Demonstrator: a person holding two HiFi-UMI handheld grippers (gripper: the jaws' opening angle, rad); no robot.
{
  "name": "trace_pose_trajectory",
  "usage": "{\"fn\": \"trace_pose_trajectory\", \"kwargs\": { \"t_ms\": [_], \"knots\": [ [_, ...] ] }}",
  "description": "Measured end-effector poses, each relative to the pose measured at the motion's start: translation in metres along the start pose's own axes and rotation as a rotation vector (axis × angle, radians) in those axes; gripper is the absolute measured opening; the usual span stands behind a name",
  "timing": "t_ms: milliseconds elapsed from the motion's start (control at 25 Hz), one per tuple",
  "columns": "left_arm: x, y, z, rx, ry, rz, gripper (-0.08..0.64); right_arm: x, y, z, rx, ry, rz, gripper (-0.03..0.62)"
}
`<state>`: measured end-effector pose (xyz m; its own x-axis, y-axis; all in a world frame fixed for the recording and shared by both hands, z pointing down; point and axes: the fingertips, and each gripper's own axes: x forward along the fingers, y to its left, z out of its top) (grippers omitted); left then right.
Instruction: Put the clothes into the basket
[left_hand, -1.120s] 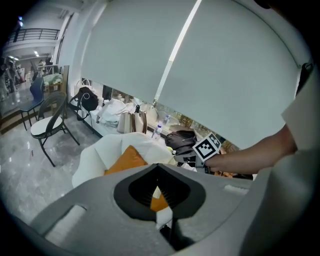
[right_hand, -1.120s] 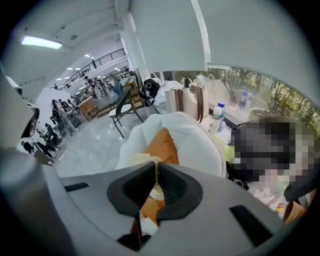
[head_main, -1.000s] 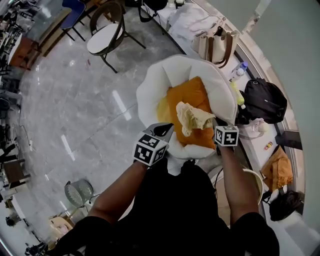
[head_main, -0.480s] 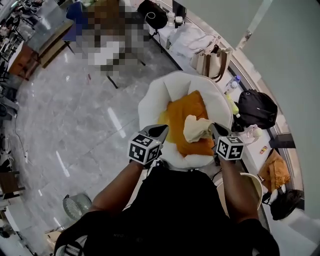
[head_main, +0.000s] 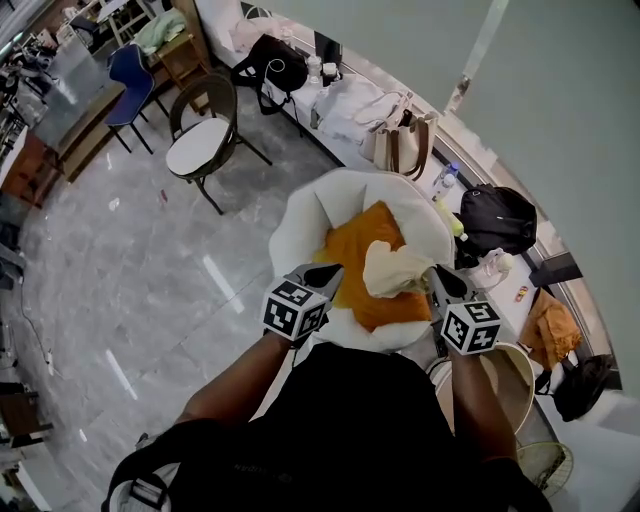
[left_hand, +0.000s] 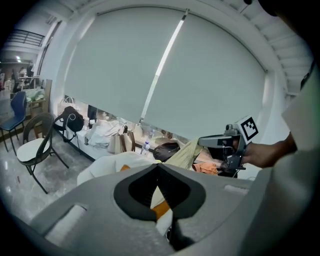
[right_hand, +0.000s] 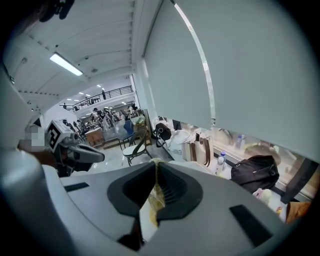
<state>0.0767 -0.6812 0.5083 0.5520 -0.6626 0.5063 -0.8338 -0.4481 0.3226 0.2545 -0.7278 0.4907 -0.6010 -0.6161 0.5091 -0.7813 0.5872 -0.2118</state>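
Observation:
A pale yellow cloth hangs from my right gripper, which is shut on its edge; the fabric shows pinched between the jaws in the right gripper view. It dangles over an orange cloth lying in a white padded round chair. My left gripper is over the chair's front left rim, jaws shut with nothing seen between them. A round beige basket stands on the floor by my right arm, which hides part of it.
A dark-framed chair with a white seat stands to the far left on the marble floor. Tote bags and a black backpack line the ledge by the window. A wire bin is at the lower right.
The view has shifted toward the wall. Both grippers sit a little lower in the picture; the yellow cloth stays pinched in the right gripper over the orange cloth.

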Motion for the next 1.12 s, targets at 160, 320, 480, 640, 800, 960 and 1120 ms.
{"fn": "trace_pose_trajectory", "kwargs": {
  "t_ms": [160, 320, 480, 640, 800, 960, 1120],
  "knots": [
    [-0.002, -0.007, 0.004, 0.039, 0.000, -0.057, 0.000, -0.014, 0.019, -0.007, 0.008, -0.015, -0.026, 0.034],
    [-0.005, -0.010, 0.002, 0.066, 0.014, -0.096, 0.000, -0.023, 0.032, -0.012, 0.020, -0.026, -0.056, 0.034],
    [-0.010, -0.009, 0.004, 0.071, 0.001, -0.089, 0.000, -0.031, 0.046, -0.012, 0.009, -0.037, -0.040, 0.034],
    [-0.022, -0.015, 0.006, 0.055, -0.033, -0.059, 0.000, -0.033, 0.054, -0.010, -0.048, -0.043, -0.006, 0.033],
    [-0.036, -0.020, 0.006, 0.038, -0.065, 0.000, 0.000, -0.033, 0.055, -0.004, -0.082, -0.051, 0.035, 0.034],
    [-0.044, -0.041, 0.002, 0.010, -0.093, 0.034, 0.000, -0.052, 0.062, 0.001, -0.114, -0.064, 0.087, 0.034],
    [-0.040, -0.068, -0.007, -0.004, -0.105, 0.055, 0.000, -0.072, 0.066, -0.003, -0.135, -0.082, 0.142, 0.034]
  ]
}}
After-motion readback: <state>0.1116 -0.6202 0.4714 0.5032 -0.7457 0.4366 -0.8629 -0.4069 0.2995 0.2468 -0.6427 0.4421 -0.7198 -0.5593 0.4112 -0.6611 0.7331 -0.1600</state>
